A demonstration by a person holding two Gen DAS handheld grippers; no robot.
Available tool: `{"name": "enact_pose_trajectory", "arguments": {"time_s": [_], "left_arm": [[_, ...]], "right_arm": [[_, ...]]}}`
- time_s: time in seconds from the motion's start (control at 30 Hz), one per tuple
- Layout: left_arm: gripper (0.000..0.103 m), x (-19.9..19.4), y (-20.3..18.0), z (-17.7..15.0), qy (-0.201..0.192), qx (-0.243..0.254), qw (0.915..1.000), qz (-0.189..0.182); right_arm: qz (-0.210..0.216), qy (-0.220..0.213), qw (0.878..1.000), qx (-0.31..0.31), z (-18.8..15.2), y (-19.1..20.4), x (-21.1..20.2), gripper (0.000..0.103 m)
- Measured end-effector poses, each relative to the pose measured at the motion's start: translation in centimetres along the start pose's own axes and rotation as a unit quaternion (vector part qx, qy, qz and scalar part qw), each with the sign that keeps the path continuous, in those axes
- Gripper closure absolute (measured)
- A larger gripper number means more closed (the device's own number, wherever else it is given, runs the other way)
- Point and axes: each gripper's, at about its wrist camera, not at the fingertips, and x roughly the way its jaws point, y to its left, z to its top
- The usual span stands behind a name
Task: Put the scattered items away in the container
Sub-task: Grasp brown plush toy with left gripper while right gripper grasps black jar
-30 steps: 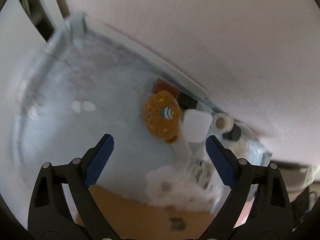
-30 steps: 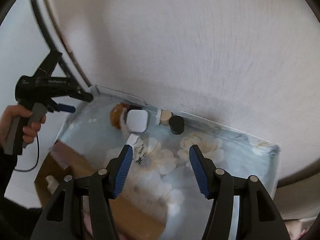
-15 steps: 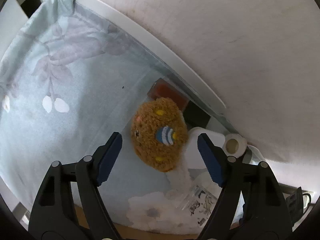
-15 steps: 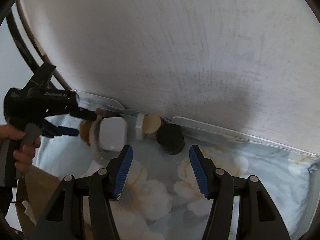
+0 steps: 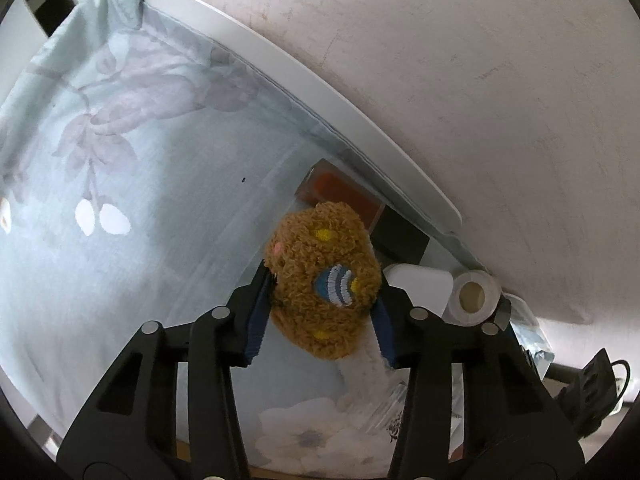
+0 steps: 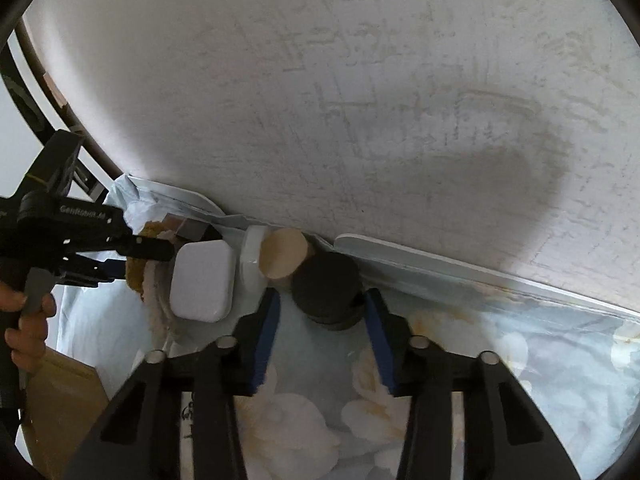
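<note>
A brown plush toy (image 5: 322, 280) with a blue-striped bee patch lies on the pale blue flowered cloth (image 5: 140, 184) near the wall. My left gripper (image 5: 320, 300) is shut on it, a blue pad at each side. In the right wrist view a black round jar (image 6: 326, 280) stands on the cloth by the wall. My right gripper (image 6: 320, 300) is around it, its blue pads at or very near the jar's sides. My left gripper (image 6: 100, 248) shows at the left of that view, on the plush toy (image 6: 136, 276).
A white square box (image 6: 202, 282), a white roll with a tan core (image 6: 280, 254) and a brown and black block (image 5: 344, 196) lie along the white table rim (image 5: 280, 60) under the wall. A cardboard box (image 6: 64, 404) stands at lower left. A clear printed packet (image 5: 392, 420) lies near it.
My left gripper has moved in and closed on the plush toy. My right gripper has moved forward to the black jar and narrowed around it.
</note>
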Motion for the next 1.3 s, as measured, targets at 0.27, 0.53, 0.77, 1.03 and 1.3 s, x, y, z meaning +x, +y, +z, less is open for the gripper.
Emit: {"name": "enact_pose_trajectory", "arguments": {"time_s": [0.27, 0.53, 0.77, 1.03, 1.3], "left_arm": [[0.064, -2.7, -0.9, -0.6, -0.013, 0.011, 0.9997, -0.017], [0.064, -7.1, -1.6, -1.3, -0.037, 0.022, 0.9981, -0.045], [0.064, -9.7, -1.3, -2.5, -0.049, 0.023, 0.9967, -0.061], [0.064, -13.5, -1.2, -5.9, -0.076, 0.018, 0.9924, -0.095], [0.064, -18.0, -0.1, -7.5, -0.107, 0.05, 0.9866, -0.112]], "right_arm": [[0.002, -0.009, 1.0, -0.008, 0.0, 0.4, -1.2, 0.07], [0.006, -0.025, 0.999, -0.041, -0.1, 1.7, -4.3, 0.092], [0.005, -0.031, 0.999, -0.041, -0.2, 2.1, -5.5, 0.092], [0.0, -0.03, 0.994, -0.104, -1.9, 3.4, -4.6, 0.059], [-0.002, 0.019, 0.987, -0.16, -1.9, 4.7, -0.6, 0.058]]}}
